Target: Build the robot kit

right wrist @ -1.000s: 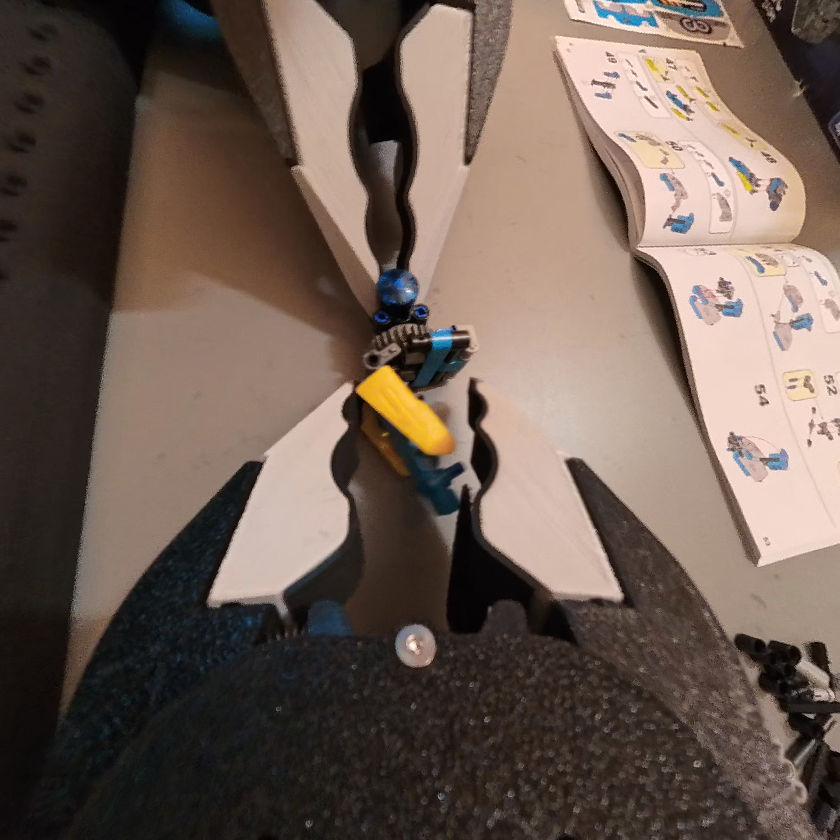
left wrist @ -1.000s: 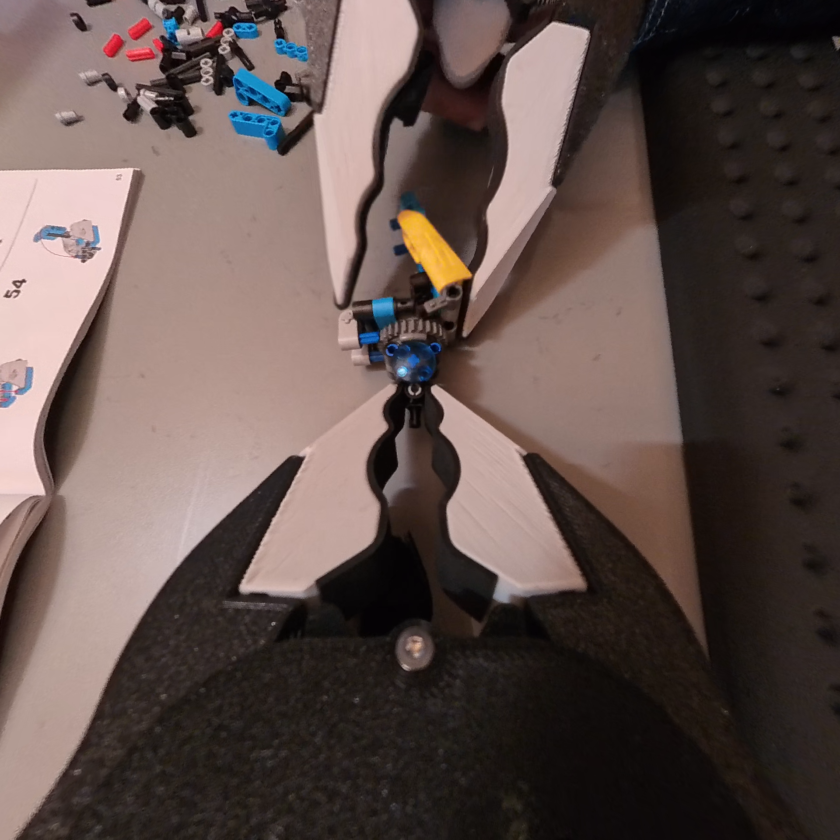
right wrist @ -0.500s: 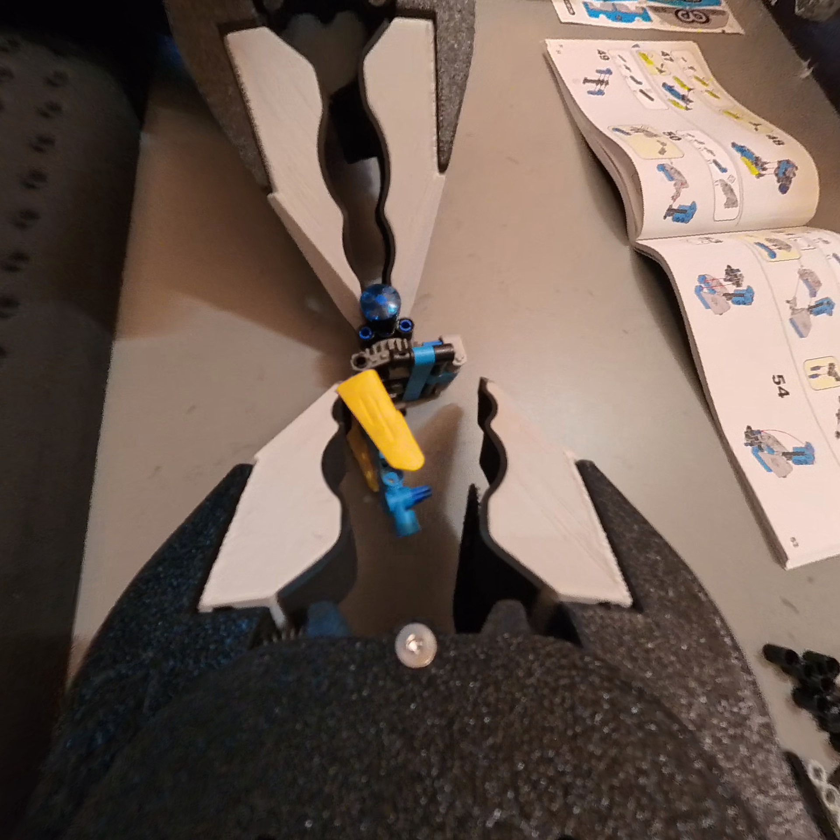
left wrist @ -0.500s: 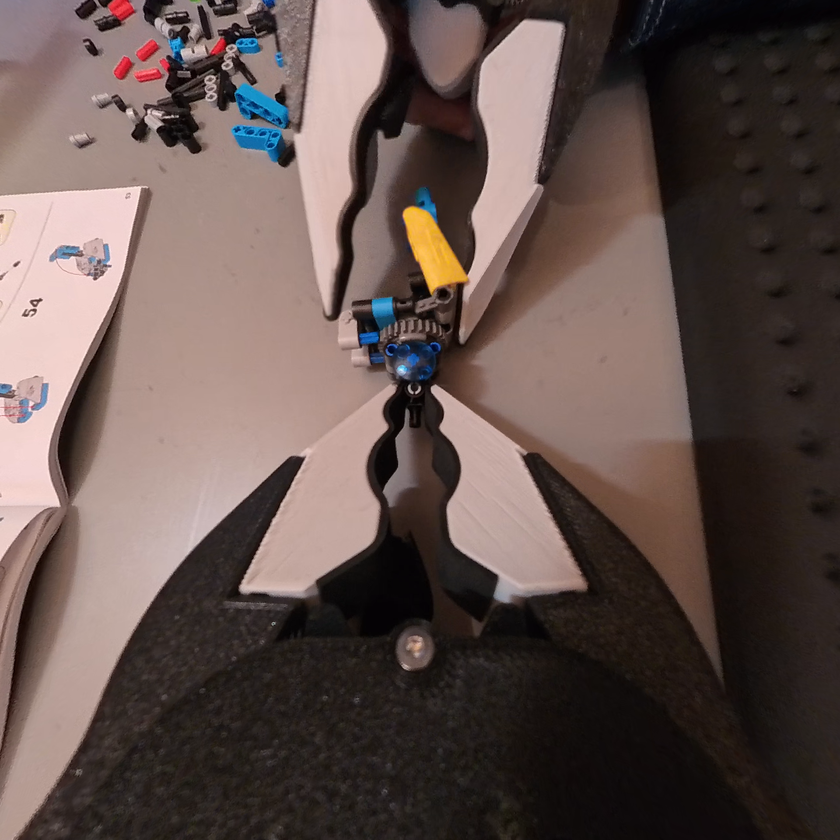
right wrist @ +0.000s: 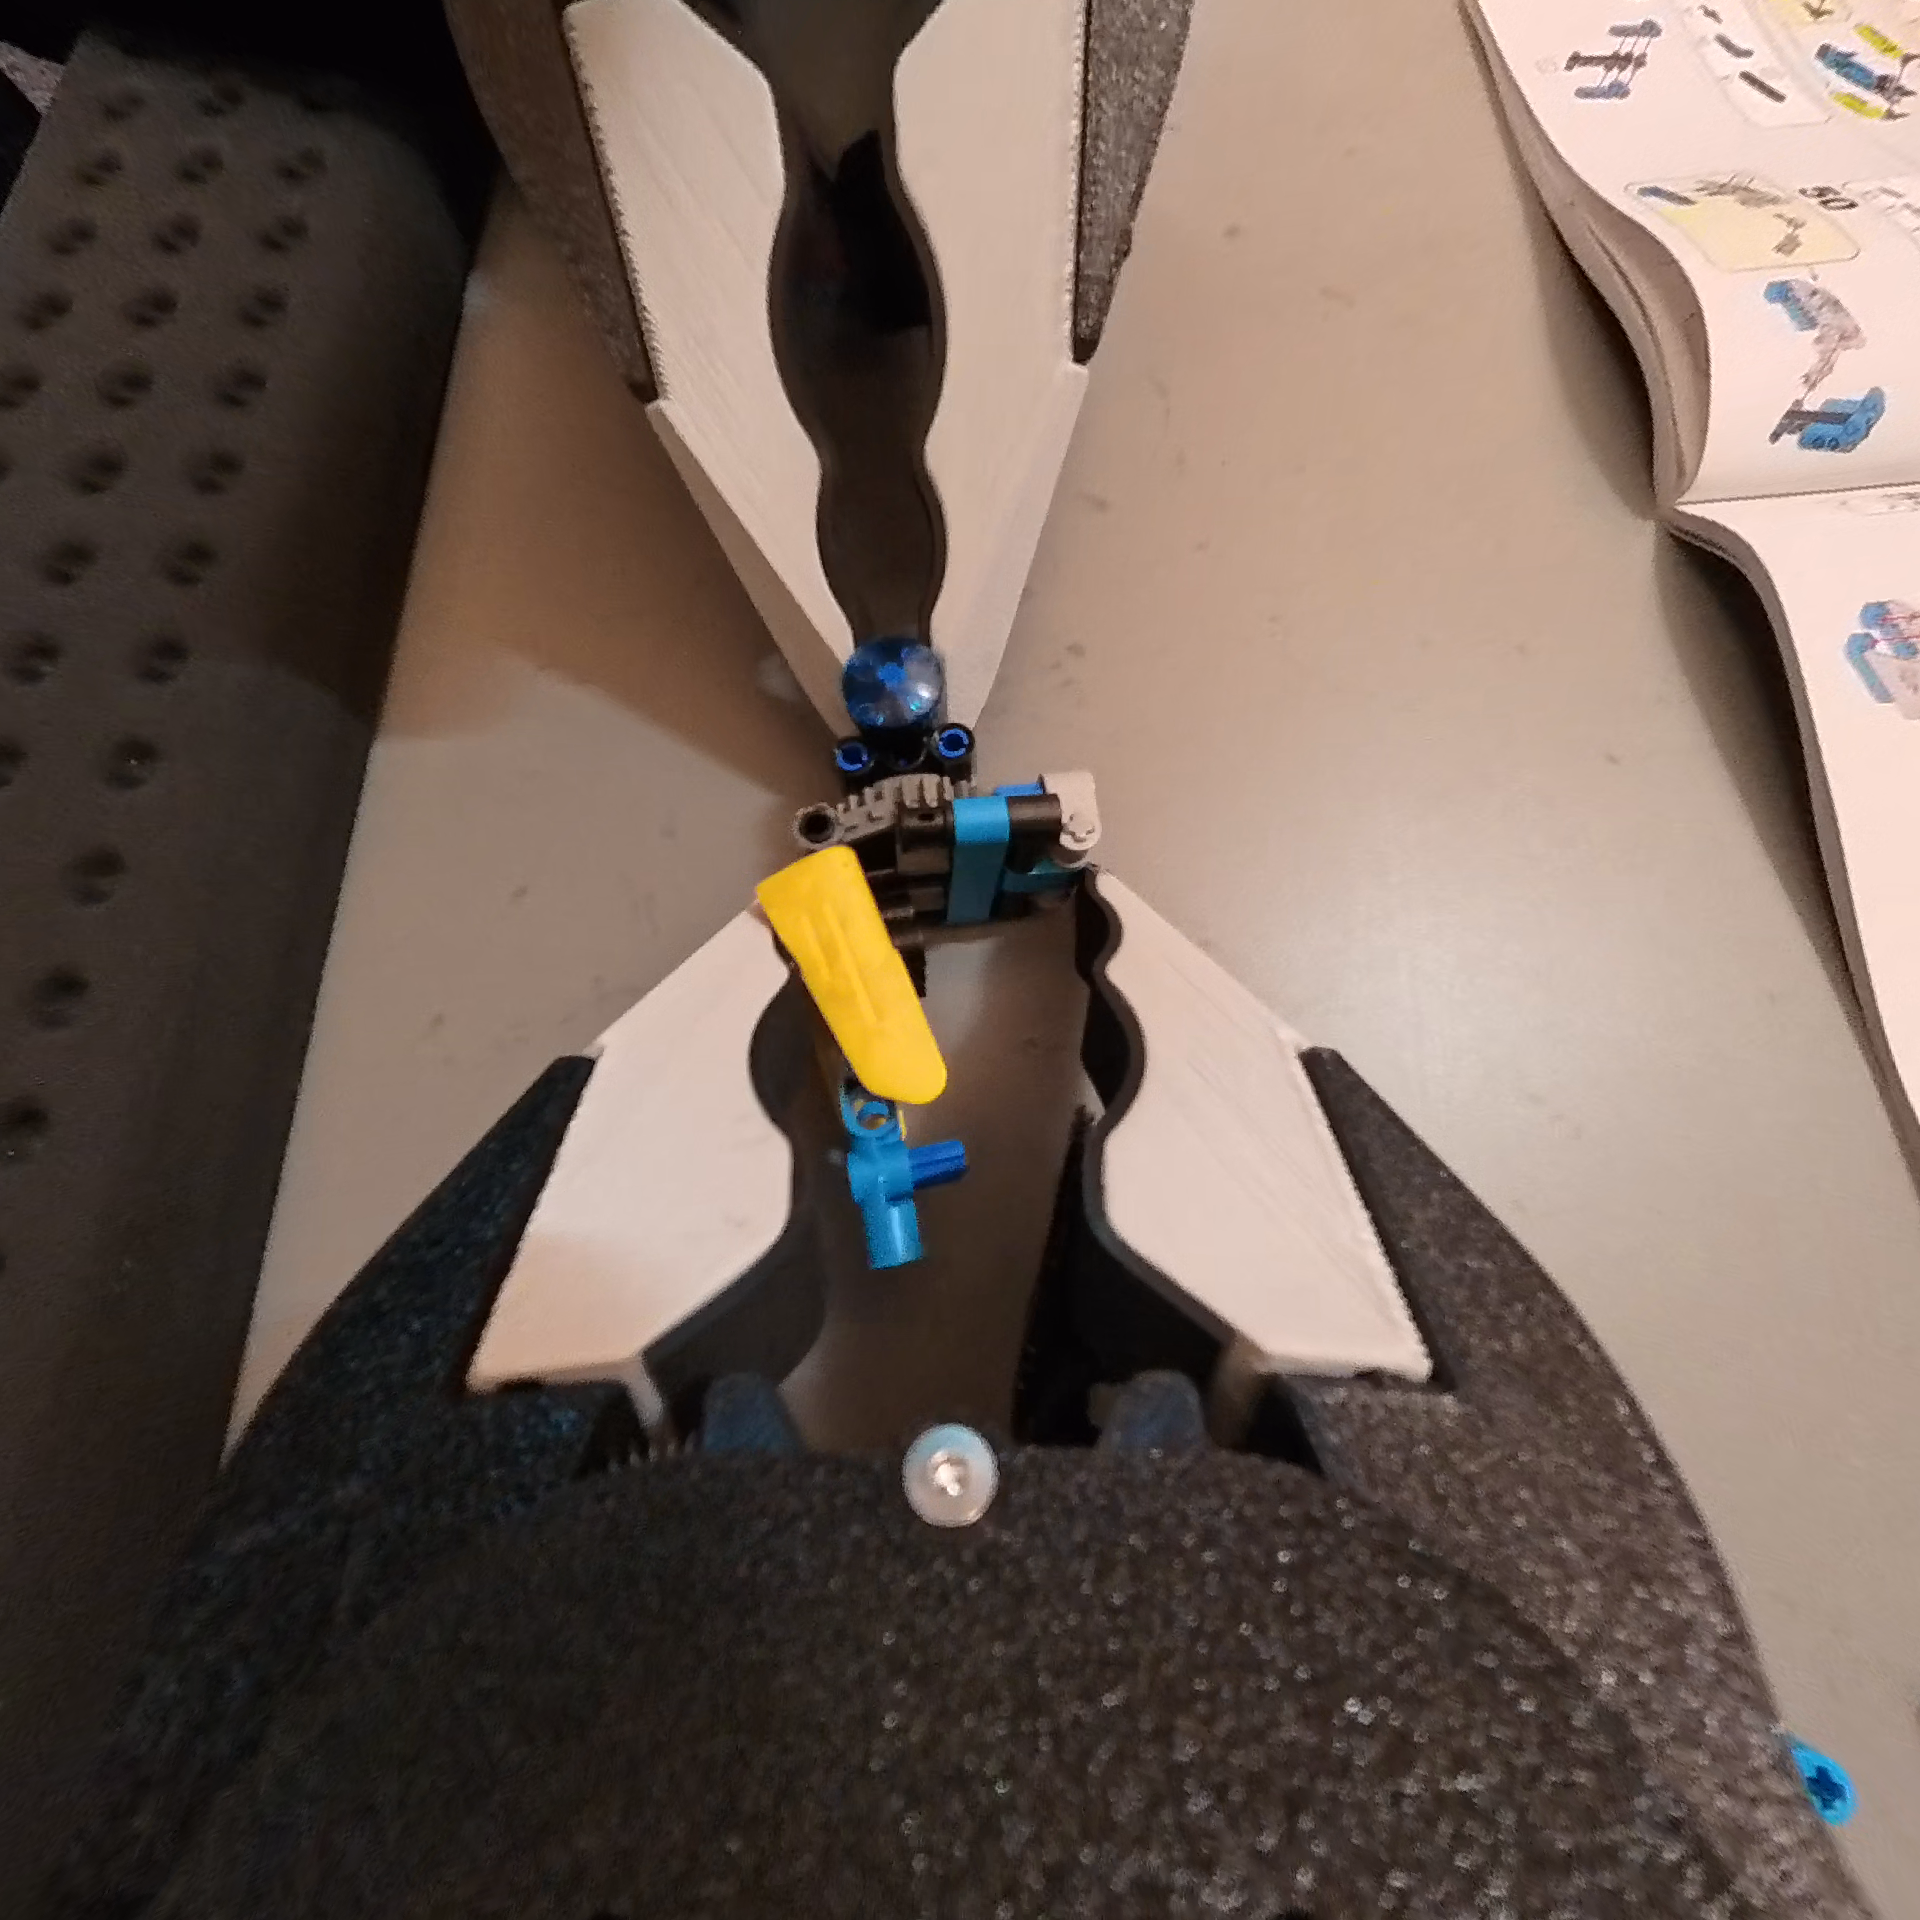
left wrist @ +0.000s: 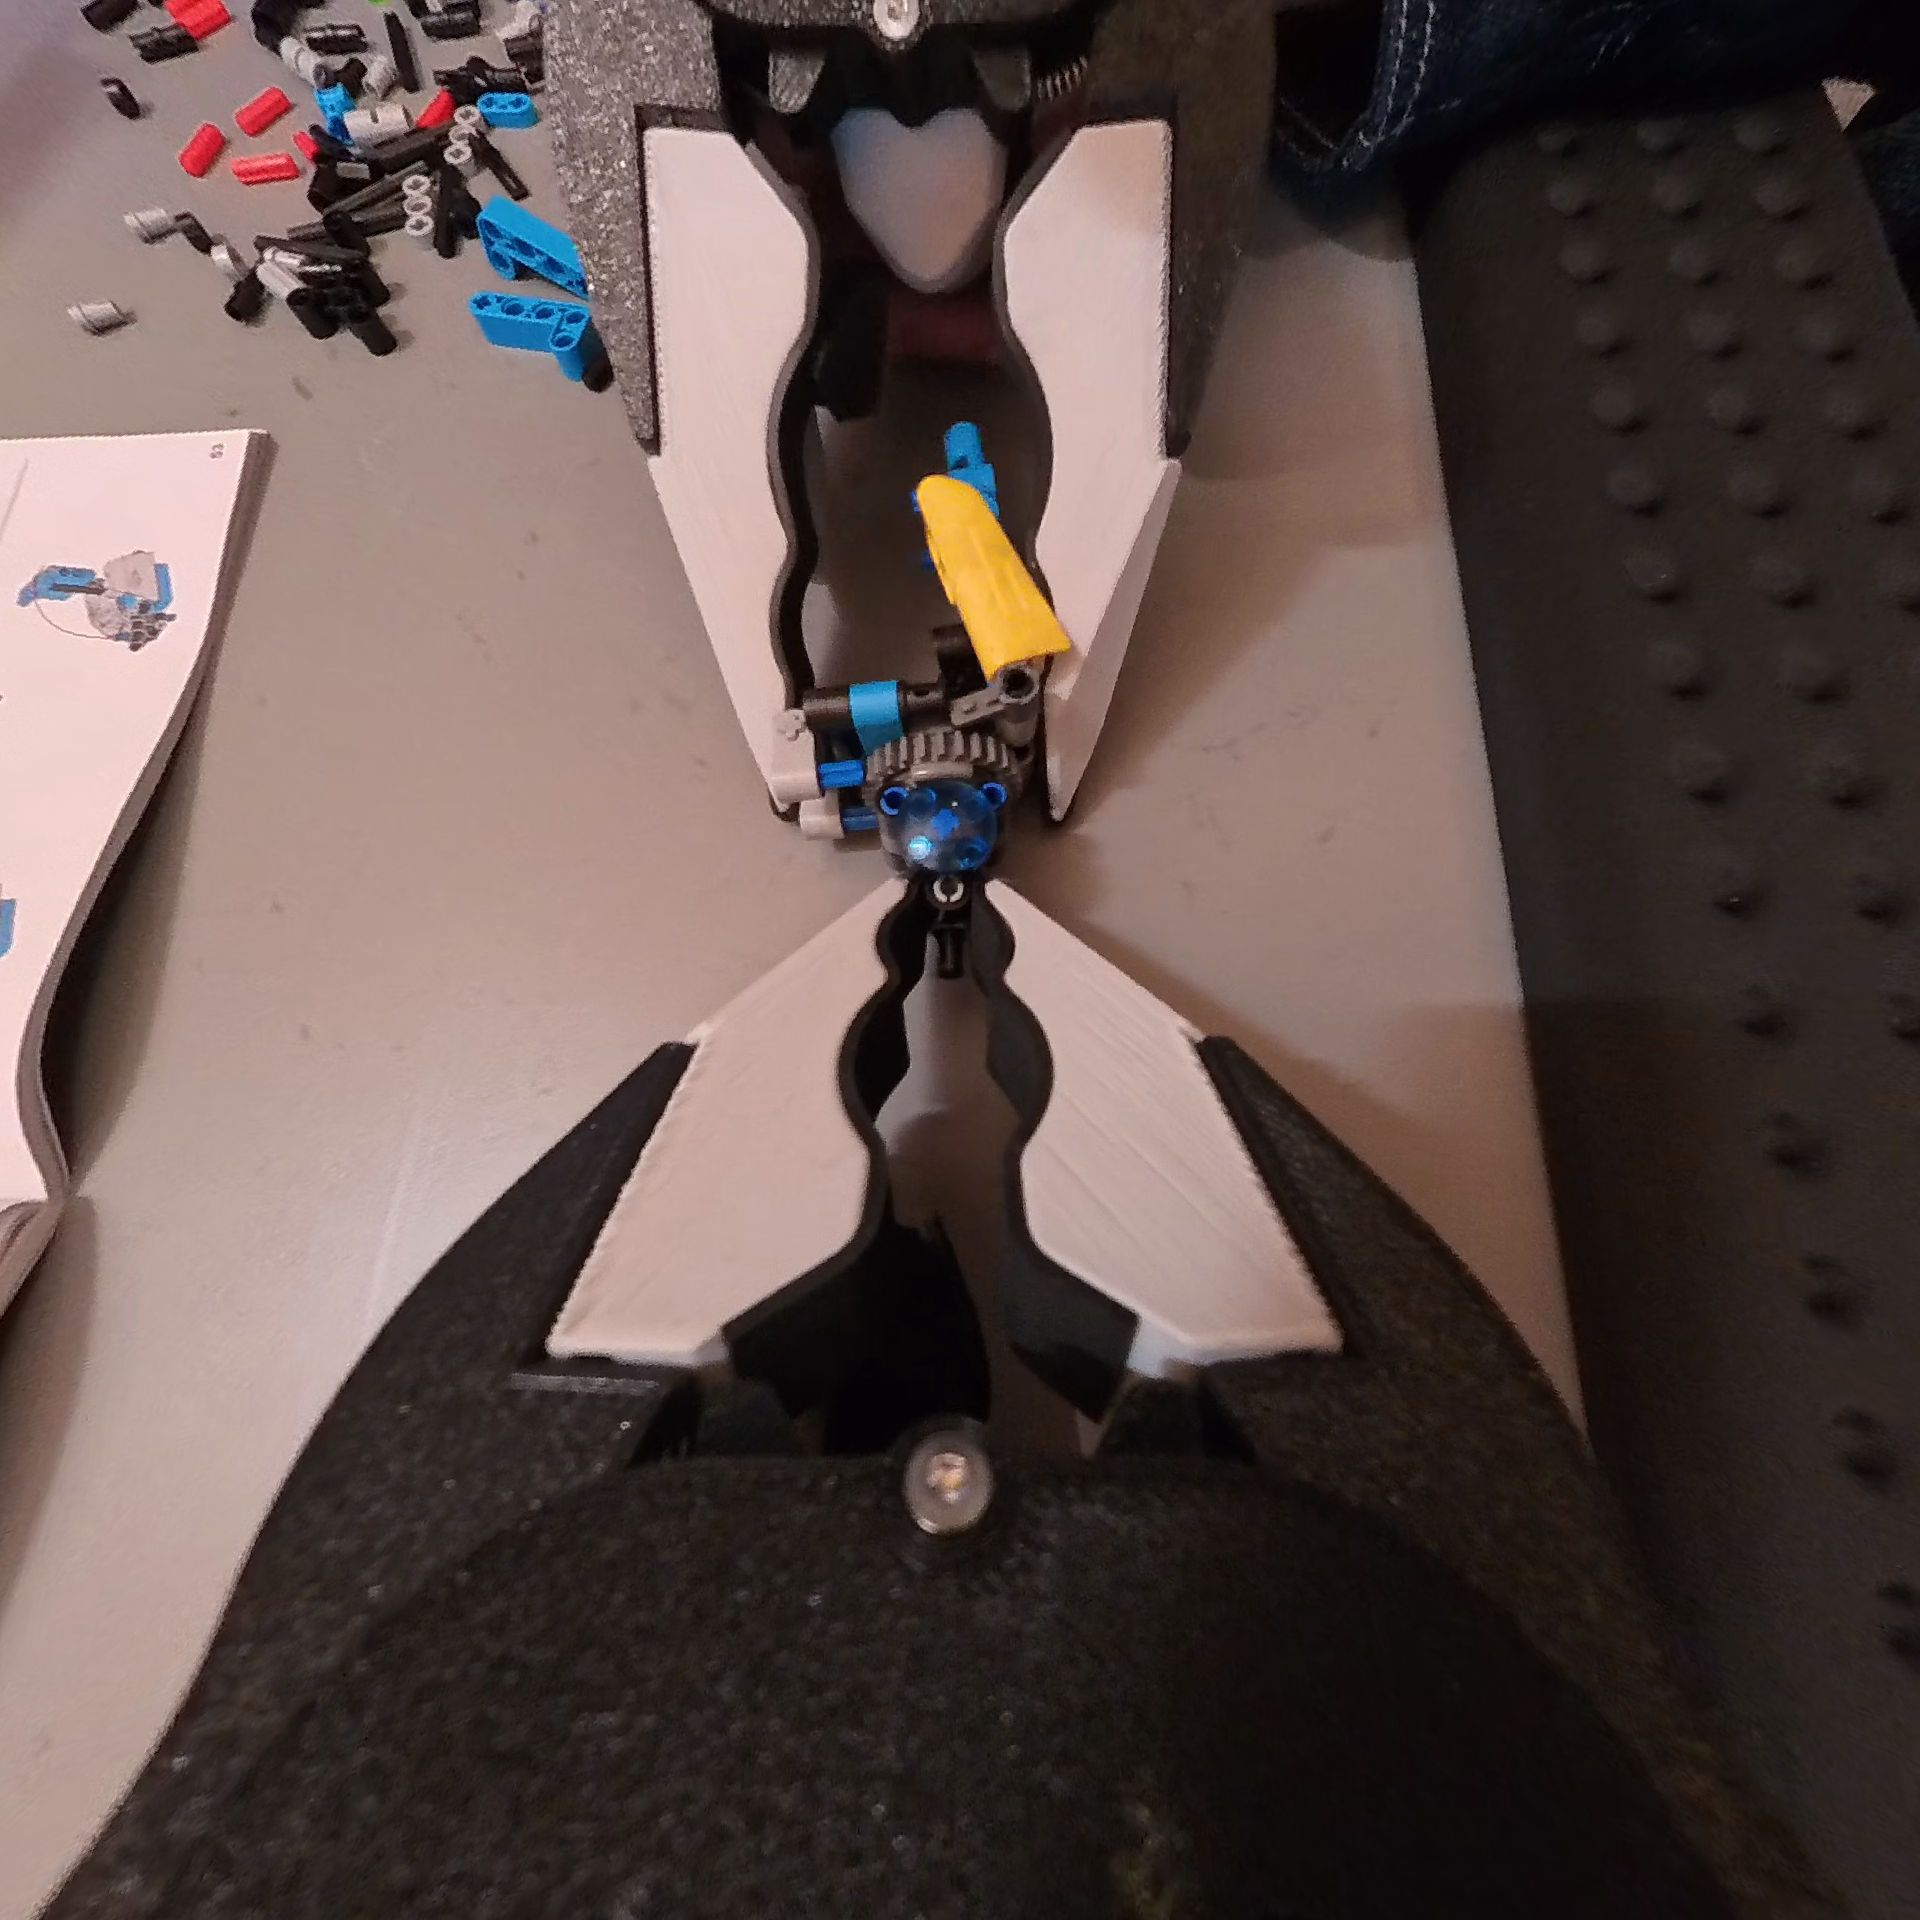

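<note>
A small brick assembly [left wrist: 914, 727] has a clear blue dome [left wrist: 940, 821], a grey gear, black and blue beams and a yellow panel [left wrist: 992, 582]. My left gripper [left wrist: 943, 914] is shut on a black pin under the dome and holds the assembly just above the grey table [left wrist: 468, 935]. My right gripper [right wrist: 930, 899] is open and faces the left one. Its fingertips [right wrist: 1091, 883] stand on either side of the assembly's body [right wrist: 935, 842], touching or nearly so. The yellow panel [right wrist: 852, 977] and a blue connector [right wrist: 883, 1184] lie between its fingers.
An open instruction booklet [left wrist: 104, 675] lies to the left, and shows in the right wrist view [right wrist: 1766, 312]. A pile of loose black, red, grey and blue parts [left wrist: 343, 208] lies at the far left. A black studded mat [left wrist: 1714, 727] borders the table. A loose blue piece [right wrist: 1813, 1782] lies nearby. My left and right fingertips are right by each other.
My right gripper has moved forward around the assembly, so its tips now flank the body instead of the yellow panel. Its opening is about the same. My left gripper kept its hold.
</note>
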